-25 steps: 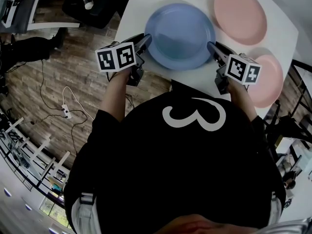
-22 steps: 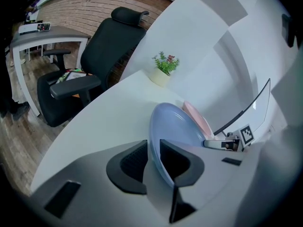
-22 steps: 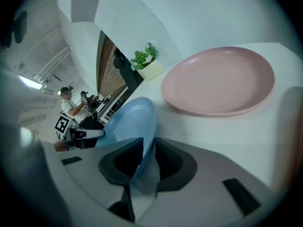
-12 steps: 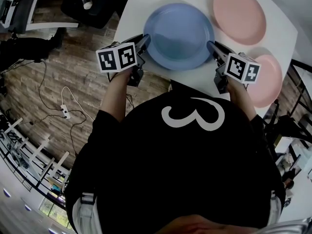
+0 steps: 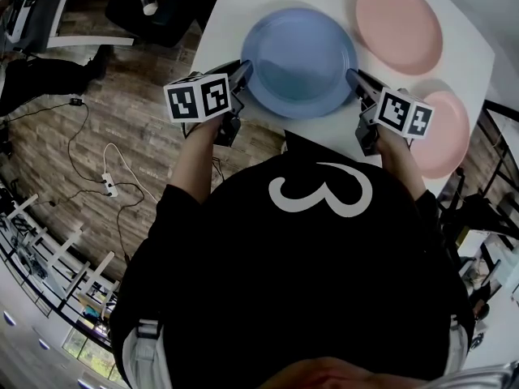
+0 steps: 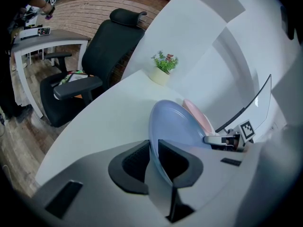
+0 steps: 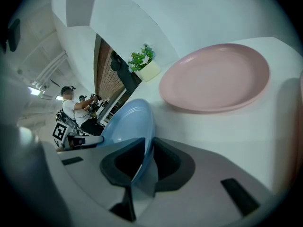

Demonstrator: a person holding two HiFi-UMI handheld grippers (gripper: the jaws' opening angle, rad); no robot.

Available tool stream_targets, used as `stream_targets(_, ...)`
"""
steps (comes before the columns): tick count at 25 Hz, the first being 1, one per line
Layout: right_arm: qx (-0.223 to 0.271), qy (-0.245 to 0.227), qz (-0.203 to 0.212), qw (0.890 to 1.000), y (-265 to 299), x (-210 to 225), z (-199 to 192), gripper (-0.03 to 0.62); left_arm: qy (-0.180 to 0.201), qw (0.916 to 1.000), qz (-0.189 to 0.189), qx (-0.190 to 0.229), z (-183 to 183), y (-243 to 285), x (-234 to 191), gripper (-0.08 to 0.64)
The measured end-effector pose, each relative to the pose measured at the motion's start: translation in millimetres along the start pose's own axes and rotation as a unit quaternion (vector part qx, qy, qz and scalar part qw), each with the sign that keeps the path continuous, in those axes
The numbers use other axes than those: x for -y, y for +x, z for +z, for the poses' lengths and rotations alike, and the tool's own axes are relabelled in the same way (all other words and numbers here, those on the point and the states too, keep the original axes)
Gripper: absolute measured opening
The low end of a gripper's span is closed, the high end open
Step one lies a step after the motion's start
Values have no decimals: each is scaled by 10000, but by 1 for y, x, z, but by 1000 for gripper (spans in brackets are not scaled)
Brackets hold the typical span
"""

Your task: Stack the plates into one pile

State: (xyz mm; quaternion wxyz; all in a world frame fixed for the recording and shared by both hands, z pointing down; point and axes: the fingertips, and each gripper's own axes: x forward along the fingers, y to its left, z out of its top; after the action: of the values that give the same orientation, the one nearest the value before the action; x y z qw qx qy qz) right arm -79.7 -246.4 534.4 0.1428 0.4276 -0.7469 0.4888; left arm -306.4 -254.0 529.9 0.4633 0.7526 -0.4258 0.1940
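A blue plate (image 5: 298, 61) lies on the white table (image 5: 235, 6), near its front edge. My left gripper (image 5: 242, 75) is shut on its left rim; in the left gripper view the rim (image 6: 173, 122) stands edge-on between the pads of that gripper (image 6: 154, 145). My right gripper (image 5: 353, 79) is at the opposite rim. Its jaws are closing, and the blue rim (image 7: 128, 122) fills the narrow slot of that gripper (image 7: 147, 145). One pink plate (image 5: 399, 24) lies behind the blue one at the right. A second pink plate (image 5: 442, 132) lies at the table's right edge.
A small potted plant (image 6: 163, 67) stands at the table's far side. A black office chair (image 6: 94, 65) stands beside the table on the left. Cables and a power strip (image 5: 107, 183) lie on the wooden floor. Another person (image 7: 75, 105) sits far off.
Hardly anything has moved. Both grippers stay at the blue plate's opposite rims. The left gripper's marker cube has edged slightly to the right.
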Motion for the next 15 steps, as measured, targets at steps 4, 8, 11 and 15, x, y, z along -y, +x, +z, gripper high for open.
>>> stream_targets(4, 15, -67, -63, 10000, -4, -3, -2, 69, 32, 10000, 22, 36, -2, -7, 3, 67)
stream_targets(8, 84, -61, -82, 9999, -10, -4, -7, 64, 98, 9999, 52, 82, -7, -15, 10, 67)
stream_targets(11, 158, -99, -58, 9998, -16, -10, -8, 61, 137, 9998, 59, 161, -8, -25, 15, 67)
stream_targets(15, 271, -114, -25, 9996, -26, -18, -11, 60, 212, 9993, 82, 294, -9, -39, 23, 66)
